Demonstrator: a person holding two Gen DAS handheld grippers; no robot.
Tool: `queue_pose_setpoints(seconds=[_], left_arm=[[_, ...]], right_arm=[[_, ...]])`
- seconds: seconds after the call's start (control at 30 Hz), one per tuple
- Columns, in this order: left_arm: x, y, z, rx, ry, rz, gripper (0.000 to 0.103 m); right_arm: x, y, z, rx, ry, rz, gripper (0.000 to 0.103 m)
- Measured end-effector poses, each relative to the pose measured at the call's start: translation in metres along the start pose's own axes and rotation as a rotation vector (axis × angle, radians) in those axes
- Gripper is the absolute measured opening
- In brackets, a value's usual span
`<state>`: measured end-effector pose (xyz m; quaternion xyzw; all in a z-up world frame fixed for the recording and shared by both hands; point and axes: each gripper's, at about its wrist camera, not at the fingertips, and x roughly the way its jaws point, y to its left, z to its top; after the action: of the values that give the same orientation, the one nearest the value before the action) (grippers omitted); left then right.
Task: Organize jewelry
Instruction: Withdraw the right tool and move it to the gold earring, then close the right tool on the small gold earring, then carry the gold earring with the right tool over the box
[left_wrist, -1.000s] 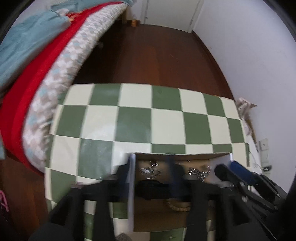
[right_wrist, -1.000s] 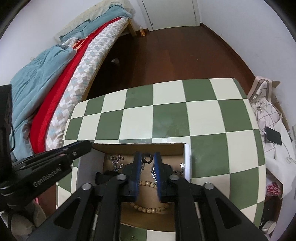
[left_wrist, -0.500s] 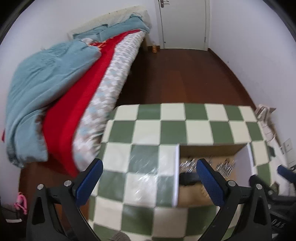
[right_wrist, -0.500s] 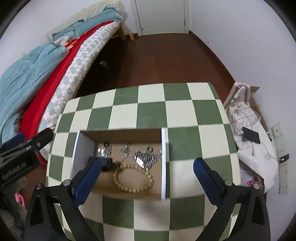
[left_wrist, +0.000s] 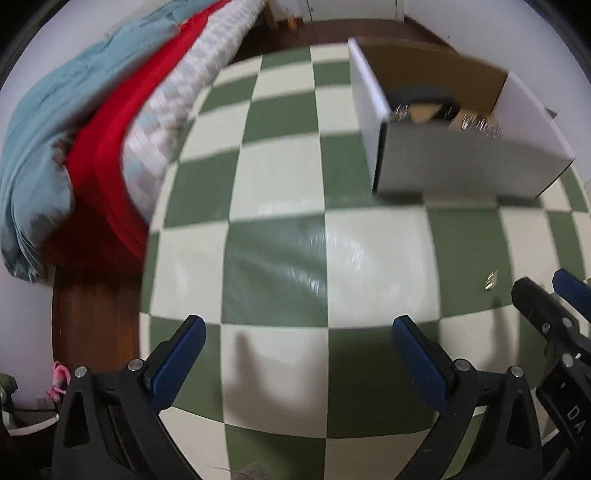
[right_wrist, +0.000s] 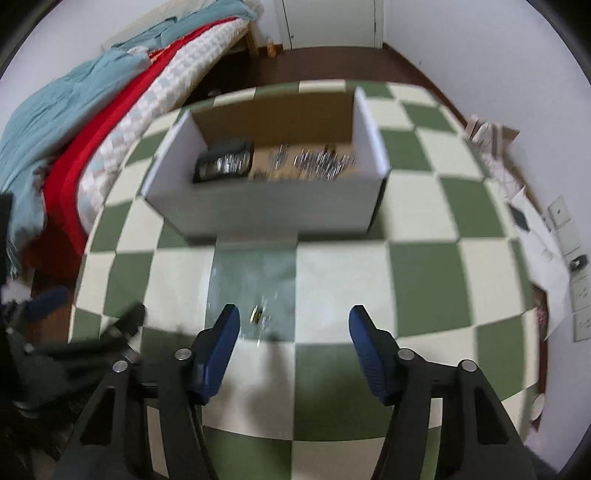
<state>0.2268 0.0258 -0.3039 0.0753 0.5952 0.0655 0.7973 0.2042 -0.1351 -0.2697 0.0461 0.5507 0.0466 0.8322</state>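
- We see a white box (right_wrist: 266, 214) sitting on the green-and-cream checkered counter (right_wrist: 424, 280), with its top open.
- Inside the box lie shiny silver pieces of jewelry (right_wrist: 317, 162) and a dark little case (right_wrist: 223, 162). They are blurry, so we cannot tell one piece from another.
- One small gold piece (right_wrist: 255, 314) lies alone on the counter, in front of the box. It might be an earring or a clasp, but it is too tiny to be sure.
- In the left wrist view the same gold piece (left_wrist: 491, 280) shows far to the right, near the other tool.
- Our left hand-held gripper (left_wrist: 295, 354) is spread as wide as it goes, with nothing in it. It hangs over bare counter.
- Our right hand-held gripper (right_wrist: 291, 343) is half wide and closing. Nothing is between its blue pads (right_wrist: 221, 343), and the gold piece lies just ahead of the left pad.
- We think the gold piece is very light, hard and a bit slippery. It could slide or flick away if we bump it.
- We think it is best to come straight down, put one pad on each side, and pinch it gently across its middle.
- The counter looks shiny, so a flat, thin piece may be hard to lift off.
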Motion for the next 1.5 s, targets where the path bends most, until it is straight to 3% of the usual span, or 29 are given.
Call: queue_pose_setpoints(seconds=[0.23, 0.4, 0.5, 0.6, 0.67, 0.73, 0.97, 1.27, 1.33, 1.4, 1.5], left_arm=[[0.015, 0.005, 0.002, -0.026, 0.002, -0.023, 0.101], [0.013, 0.01, 0.002, -0.051, -0.017, -0.073, 0.08], [0.011, 0.007, 0.003, -0.042, -0.024, -0.071, 0.076], [0.01, 0.006, 0.001, -0.047, -0.029, -0.073, 0.075], [0.01, 0.006, 0.001, -0.051, -0.029, -0.075, 0.075], [0.01, 0.006, 0.0, -0.052, -0.027, -0.078, 0.075], [-0.005, 0.004, 0.0, -0.069, -0.04, -0.106, 0.075], [-0.062, 0.006, 0.03, -0.098, -0.169, -0.136, 0.076], [-0.074, 0.006, 0.042, -0.102, -0.195, -0.139, 0.082], [-0.08, 0.006, 0.059, -0.095, -0.212, -0.135, 0.1], [-0.085, 0.003, 0.084, -0.086, -0.221, -0.147, 0.101]], right_arm=[[0.03, 0.008, -0.014, -0.018, 0.014, 0.035, 0.05], [0.035, 0.016, -0.008, -0.037, 0.001, 0.034, 0.048], [0.035, 0.017, -0.006, -0.047, -0.004, 0.03, 0.043], [0.035, 0.018, -0.007, -0.058, -0.014, 0.02, 0.026], [0.035, 0.017, -0.008, -0.063, -0.016, 0.014, 0.009], [0.035, 0.016, -0.009, -0.066, -0.02, 0.007, 0.006], [0.025, 0.003, -0.014, 0.003, -0.04, 0.048, 0.004], [-0.025, -0.016, -0.003, 0.052, -0.118, 0.088, 0.004], [-0.037, -0.018, 0.004, 0.052, -0.144, 0.09, 0.004], [-0.05, -0.02, 0.018, 0.054, -0.167, 0.101, 0.004], [-0.065, -0.021, 0.043, 0.043, -0.2, 0.107, 0.004]])
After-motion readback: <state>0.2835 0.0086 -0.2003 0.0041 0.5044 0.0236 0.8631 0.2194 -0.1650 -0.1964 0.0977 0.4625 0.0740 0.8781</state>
